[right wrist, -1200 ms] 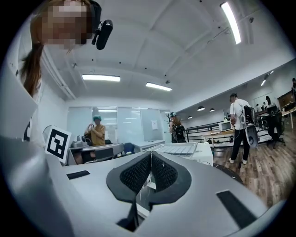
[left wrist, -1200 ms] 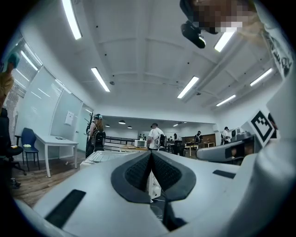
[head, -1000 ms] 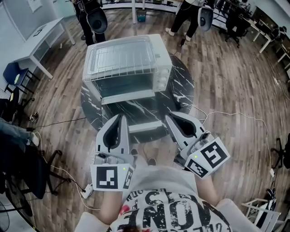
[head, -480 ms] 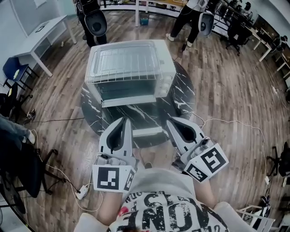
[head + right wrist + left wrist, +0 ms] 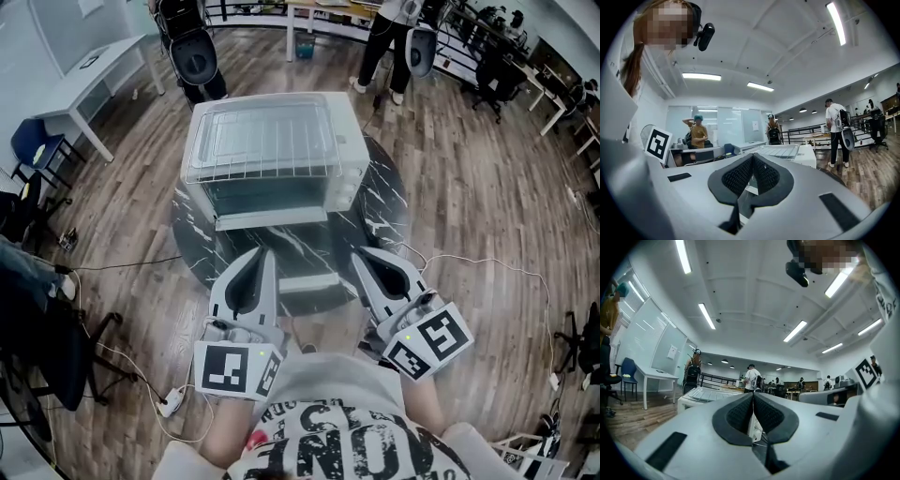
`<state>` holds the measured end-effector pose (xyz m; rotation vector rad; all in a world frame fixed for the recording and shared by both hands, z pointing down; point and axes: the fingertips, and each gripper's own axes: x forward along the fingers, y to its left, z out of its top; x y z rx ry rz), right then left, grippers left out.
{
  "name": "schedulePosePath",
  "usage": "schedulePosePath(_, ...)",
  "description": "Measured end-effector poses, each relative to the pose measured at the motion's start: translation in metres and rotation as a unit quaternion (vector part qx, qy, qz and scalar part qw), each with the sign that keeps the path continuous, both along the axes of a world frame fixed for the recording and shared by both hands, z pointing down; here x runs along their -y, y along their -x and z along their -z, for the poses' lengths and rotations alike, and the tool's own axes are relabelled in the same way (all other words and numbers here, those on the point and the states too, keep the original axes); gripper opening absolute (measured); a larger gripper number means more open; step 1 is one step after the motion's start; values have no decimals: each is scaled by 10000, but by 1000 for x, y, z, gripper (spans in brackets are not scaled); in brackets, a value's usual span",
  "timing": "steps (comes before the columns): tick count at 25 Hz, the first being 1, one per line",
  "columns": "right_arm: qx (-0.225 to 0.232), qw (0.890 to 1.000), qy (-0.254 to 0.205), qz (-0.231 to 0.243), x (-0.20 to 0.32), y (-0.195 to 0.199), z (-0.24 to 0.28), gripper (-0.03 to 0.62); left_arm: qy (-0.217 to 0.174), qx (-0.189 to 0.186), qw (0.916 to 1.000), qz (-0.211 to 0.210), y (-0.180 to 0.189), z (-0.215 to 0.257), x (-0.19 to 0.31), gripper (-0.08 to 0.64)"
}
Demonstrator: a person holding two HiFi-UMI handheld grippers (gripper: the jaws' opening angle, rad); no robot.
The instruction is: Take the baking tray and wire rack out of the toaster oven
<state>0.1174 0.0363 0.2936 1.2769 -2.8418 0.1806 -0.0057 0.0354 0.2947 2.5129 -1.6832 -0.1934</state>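
1. Eyes on the left grey gripper [image 5: 264,255]: jaws pressed together, nothing held. The white toaster oven [image 5: 272,155] stands ahead on the round black marble table [image 5: 380,211], well apart.
2. Only the head view shows its door [image 5: 272,220] dropped open. The left gripper view catches the silver wire rack [image 5: 704,392] lying on the roof.
3. And the right grey gripper [image 5: 362,255]: closed, empty too.
4. Against a second ago, both sit slightly lower in the head view, jaws unchanged.

Toaster oven [image 5: 272,155], door [image 5: 272,220] down, on round marble table [image 5: 377,214]; wire rack [image 5: 267,141] on top. Left gripper [image 5: 267,253] and right gripper [image 5: 359,253] over table's near edge, jaws together.
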Motion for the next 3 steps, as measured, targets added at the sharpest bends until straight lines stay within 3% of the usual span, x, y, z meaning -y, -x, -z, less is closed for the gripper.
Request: schedulePosePath(3,13,10000,-28,-19,4,-1,5,2,14,-39,10000,5,1,3,4,3)
